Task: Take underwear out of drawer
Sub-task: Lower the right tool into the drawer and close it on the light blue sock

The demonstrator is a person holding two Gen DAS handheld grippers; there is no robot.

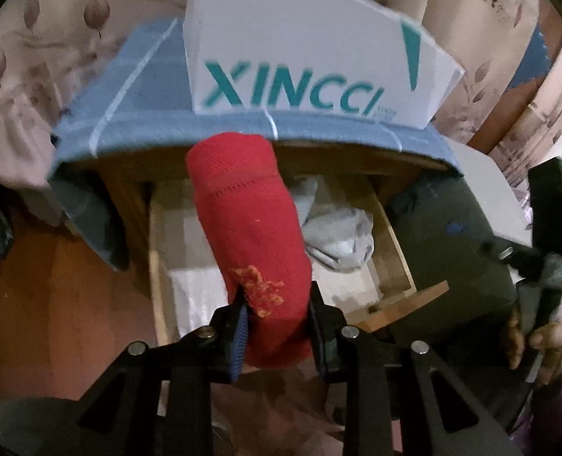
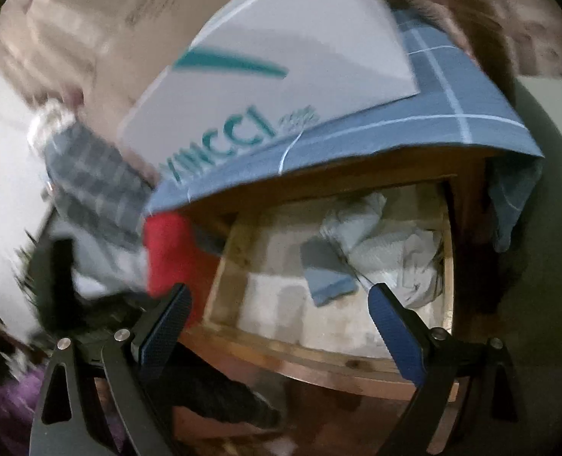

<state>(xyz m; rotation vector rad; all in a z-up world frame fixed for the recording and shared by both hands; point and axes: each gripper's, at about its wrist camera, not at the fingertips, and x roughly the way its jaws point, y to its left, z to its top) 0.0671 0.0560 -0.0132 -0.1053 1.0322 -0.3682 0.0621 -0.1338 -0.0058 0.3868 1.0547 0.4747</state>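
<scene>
Got my left gripper (image 1: pixel 277 326) pinched on the red underwear (image 1: pixel 250 228) (soft, floppy, weighs nothing, so grab bunched fabric), right gripper (image 2: pixel 281 326) hanging wide open, empty, near the drawer (image 2: pixel 319 368).

The underwear (image 1: pixel 248 224) is red with a patch of orange stitching. The cloth (image 1: pixel 144 87) over the cabinet is blue with thin white lines. The box (image 1: pixel 304 49) is white with teal lettering. The garments (image 2: pixel 380 243) in the pale wooden drawer (image 2: pixel 319 361) are light grey-blue.
</scene>
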